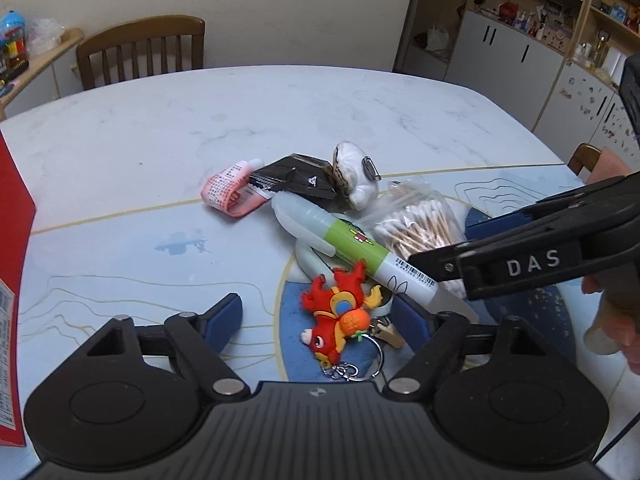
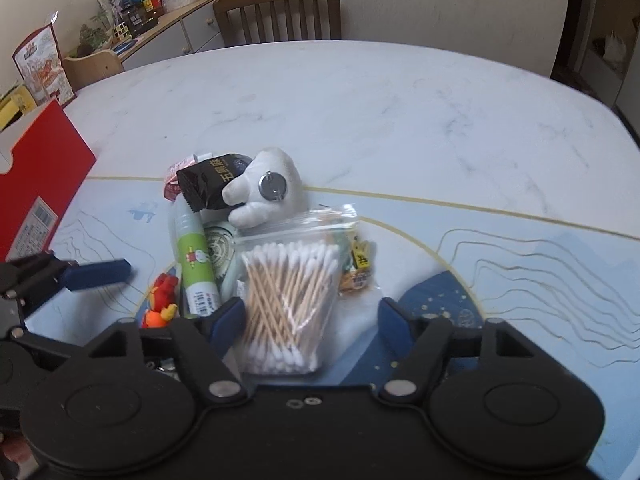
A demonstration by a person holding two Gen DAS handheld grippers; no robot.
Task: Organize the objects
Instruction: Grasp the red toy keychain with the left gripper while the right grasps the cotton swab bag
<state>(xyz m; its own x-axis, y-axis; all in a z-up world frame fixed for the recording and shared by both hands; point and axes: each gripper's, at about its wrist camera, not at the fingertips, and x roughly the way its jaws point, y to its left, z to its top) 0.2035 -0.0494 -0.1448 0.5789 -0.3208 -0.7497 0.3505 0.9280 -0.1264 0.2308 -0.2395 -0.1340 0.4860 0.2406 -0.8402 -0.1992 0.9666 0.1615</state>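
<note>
Rubbery red keychain (image 1: 340, 316) between open left tool (image 1: 320, 320); crinkly bag of cotton swabs (image 2: 288, 300) between open right tool (image 2: 310, 320).

The table (image 1: 280, 120) has a smooth, faintly glossy marble-look top. A clear, shiny plastic bag (image 2: 294, 240) holds wooden-stemmed cotton swabs (image 2: 284, 300), beside a soft white plush toy (image 2: 276, 184) with a metal disc and a crinkled glossy black foil packet (image 2: 208, 186). The red keychain figure (image 1: 340, 316) looks rubbery and matt, its ring (image 1: 352, 368) bright metal, and the marker (image 1: 352, 248) is smooth plastic.

You are looking at a pile lying on the table: a bag of cotton swabs (image 2: 286, 304) beside a green-labelled tube (image 1: 352, 246), a red keychain (image 1: 340, 316), a white plush (image 2: 266, 192) and a black packet (image 1: 298, 180).
</note>
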